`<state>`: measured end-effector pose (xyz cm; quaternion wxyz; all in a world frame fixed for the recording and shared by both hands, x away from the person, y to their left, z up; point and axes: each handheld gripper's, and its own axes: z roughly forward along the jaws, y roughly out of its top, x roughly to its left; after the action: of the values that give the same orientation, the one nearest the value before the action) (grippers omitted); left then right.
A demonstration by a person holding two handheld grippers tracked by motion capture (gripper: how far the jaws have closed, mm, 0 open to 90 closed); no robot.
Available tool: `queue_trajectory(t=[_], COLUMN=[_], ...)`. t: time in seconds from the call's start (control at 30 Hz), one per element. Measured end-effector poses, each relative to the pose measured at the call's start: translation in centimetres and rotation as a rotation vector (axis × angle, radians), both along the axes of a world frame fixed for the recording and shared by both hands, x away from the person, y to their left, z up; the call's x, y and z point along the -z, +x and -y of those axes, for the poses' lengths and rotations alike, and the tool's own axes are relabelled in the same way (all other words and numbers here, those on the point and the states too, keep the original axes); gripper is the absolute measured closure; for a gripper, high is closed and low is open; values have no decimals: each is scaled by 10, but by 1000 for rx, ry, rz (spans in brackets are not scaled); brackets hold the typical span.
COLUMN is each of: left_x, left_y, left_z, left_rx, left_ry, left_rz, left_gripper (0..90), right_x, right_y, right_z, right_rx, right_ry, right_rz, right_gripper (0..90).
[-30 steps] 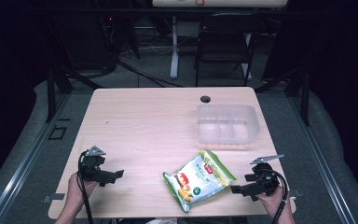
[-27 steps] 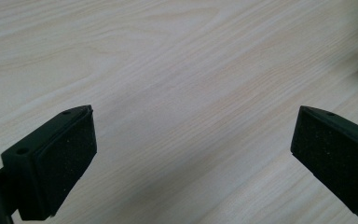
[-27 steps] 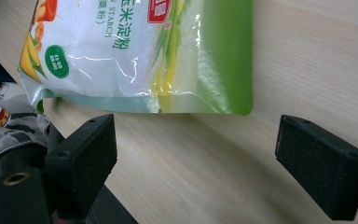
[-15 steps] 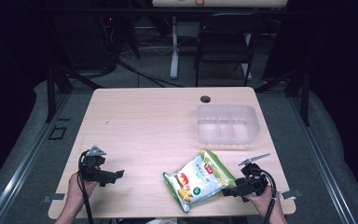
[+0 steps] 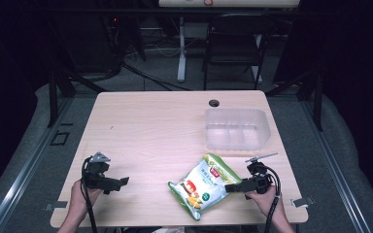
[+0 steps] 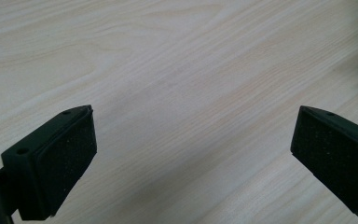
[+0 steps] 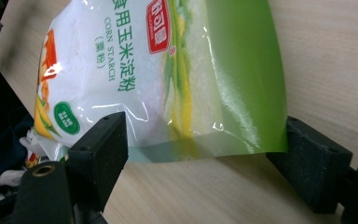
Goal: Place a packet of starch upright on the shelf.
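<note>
Table (image 5: 145,131) with one corn starch bag (image 5: 201,184), one clear tray (image 5: 237,127), two grippers.

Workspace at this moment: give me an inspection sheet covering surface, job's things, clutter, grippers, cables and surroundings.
Surface: light wooden table, round hole near its far edge.
Job's things: green and white corn starch bag lying flat near the front edge; clear plastic tray at far right, with nothing seen in it.
Clutter: nothing seen.
Grippers: right gripper has its jaws on either side of the bag's end and has just been closing, pads not yet pressing; left gripper open over bare wood.
Cables: a black cable trails from the left gripper; more lie on the floor behind.
Surroundings: dark room, folding chair beyond the table.
</note>
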<state>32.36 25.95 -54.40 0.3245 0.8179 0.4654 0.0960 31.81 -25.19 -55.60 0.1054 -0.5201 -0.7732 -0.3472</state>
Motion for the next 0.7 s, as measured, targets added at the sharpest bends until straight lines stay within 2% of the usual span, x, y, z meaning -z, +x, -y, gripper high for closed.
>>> queue_trajectory(t=[0.17, 0.27, 0.37, 0.4, 0.43, 0.47, 0.5, 0.63, 0.7], left_x=[-1, 1, 1, 0, 0, 0, 0, 0, 0], left_y=[1, 3, 2, 1, 0, 0, 0, -1, 1], left_z=[0, 1, 2, 2, 2, 1, 0, -1, -1], left_rx=[20, 10, 13, 12, 9, 14, 11, -2, 7], left_ry=[16, 0, 5, 7, 7, 16, 15, 8, 12], left_rz=[0, -3, -6, -3, -3, -3, -1, -1, -9], left_gripper=[3, 2, 3, 2, 2, 3, 2, 3, 3], right_x=[1, 4, 5, 6, 6, 6, 6, 6, 8], right_y=[6, 12, 18, 19, 21, 21, 23, 27, 32], right_z=[1, -2, -4, -6, -5, -7, -6, -8, -9], right_rx=[23, 11, 5, 27, 6, 31, 8, 3, -5], right_ry=[8, -2, -5, 8, -4, 4, -3, 3, 10], right_rz=[0, -14, -22, -21, -22, -18, -25, -33, -43], right_gripper=[196, 197, 204, 208, 214, 221, 224, 243, 257])
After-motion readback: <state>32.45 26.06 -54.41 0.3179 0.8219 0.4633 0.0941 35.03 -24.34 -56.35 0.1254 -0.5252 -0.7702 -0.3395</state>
